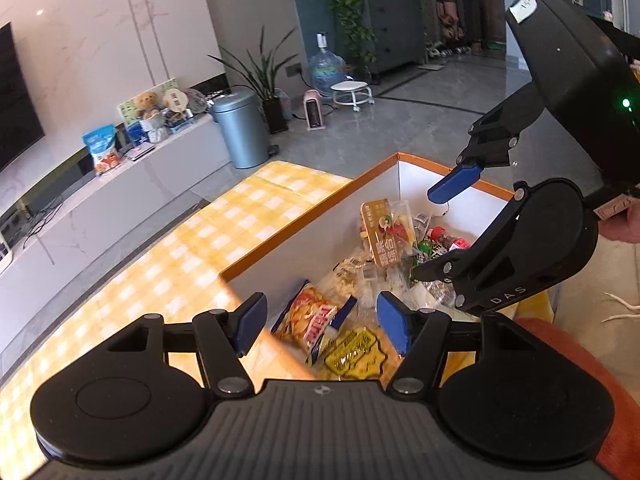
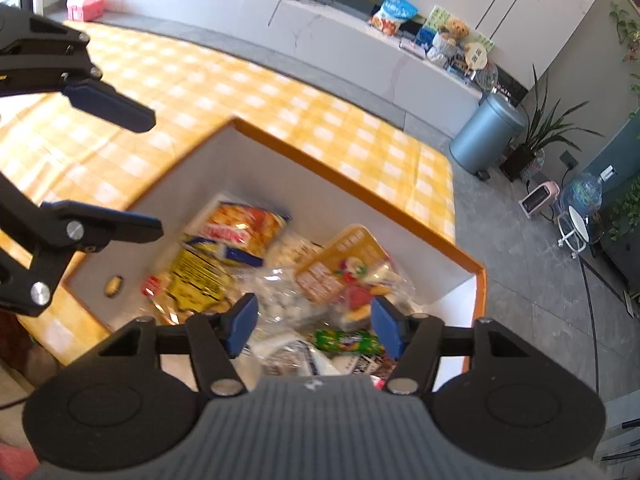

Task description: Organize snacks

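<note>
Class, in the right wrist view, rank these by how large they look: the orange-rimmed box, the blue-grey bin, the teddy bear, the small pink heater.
1. Box
2. Bin
3 and 4. Heater and teddy bear look about alike; both are far off, so no ranking.

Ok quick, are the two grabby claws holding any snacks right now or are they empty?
Left gripper: open, holding nothing, hovering over the near edge of the snack box.
Right gripper: open, holding nothing, hovering above the snacks in the box.
</note>
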Demonstrator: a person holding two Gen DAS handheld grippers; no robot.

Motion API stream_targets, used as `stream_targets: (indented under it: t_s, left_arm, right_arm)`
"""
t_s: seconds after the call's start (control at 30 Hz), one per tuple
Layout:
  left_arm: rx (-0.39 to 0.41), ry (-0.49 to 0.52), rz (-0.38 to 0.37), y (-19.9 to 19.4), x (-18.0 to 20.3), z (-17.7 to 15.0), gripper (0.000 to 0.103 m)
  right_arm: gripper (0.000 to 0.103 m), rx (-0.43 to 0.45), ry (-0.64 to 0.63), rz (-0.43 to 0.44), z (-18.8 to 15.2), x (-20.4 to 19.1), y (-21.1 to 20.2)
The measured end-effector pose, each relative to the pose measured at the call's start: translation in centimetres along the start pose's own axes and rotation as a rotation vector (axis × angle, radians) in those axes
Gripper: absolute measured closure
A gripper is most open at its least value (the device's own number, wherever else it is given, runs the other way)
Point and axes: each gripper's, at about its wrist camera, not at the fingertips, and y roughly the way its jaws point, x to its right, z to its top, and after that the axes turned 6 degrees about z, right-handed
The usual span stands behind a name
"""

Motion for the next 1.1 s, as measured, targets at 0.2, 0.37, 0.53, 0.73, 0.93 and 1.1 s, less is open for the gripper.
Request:
stream_targets:
  t_s: [0.2, 0.37, 0.53, 0.73, 0.93, 1.1]
  left_arm:
    - [-0.014, -0.036, 0.054, -1.8, -0.8, -2.0, 0.028]
    - [-0.007, -0.124, 0.100, -2.6, -1.7, -3.7, 0.027]
    - [0.031, -0.144, 0.195, -3.2, -1.6, -5.3, 0.020]
    - [0.015, -0.219, 0.214, -2.5, -1.5, -6.7, 0.018]
    - [0.067, -0.236, 0.261, -3.2, -1.0, -7.7, 0.011]
    - [0.085, -0.265, 0.300, -3.7, -0.6, -8.2, 0.004]
  right_arm:
    - [0.035, 0.075, 0.046, -0.012, -0.4, -2.6, -2.0]
    - [0.028, 0.156, 0.219, -0.042, -1.4, -3.1, -2.9]
    - [0.024, 0.238, 0.305, -0.154, -3.4, -4.9, -3.4]
    - [0.019, 0.272, 0.386, -0.298, -5.8, -6.2, -3.2]
    - [0.013, 0.309, 0.443, -0.275, -7.3, -7.1, -3.3]
    - [0.011, 0.349, 0.477, -0.292, -8.2, -7.4, -3.6]
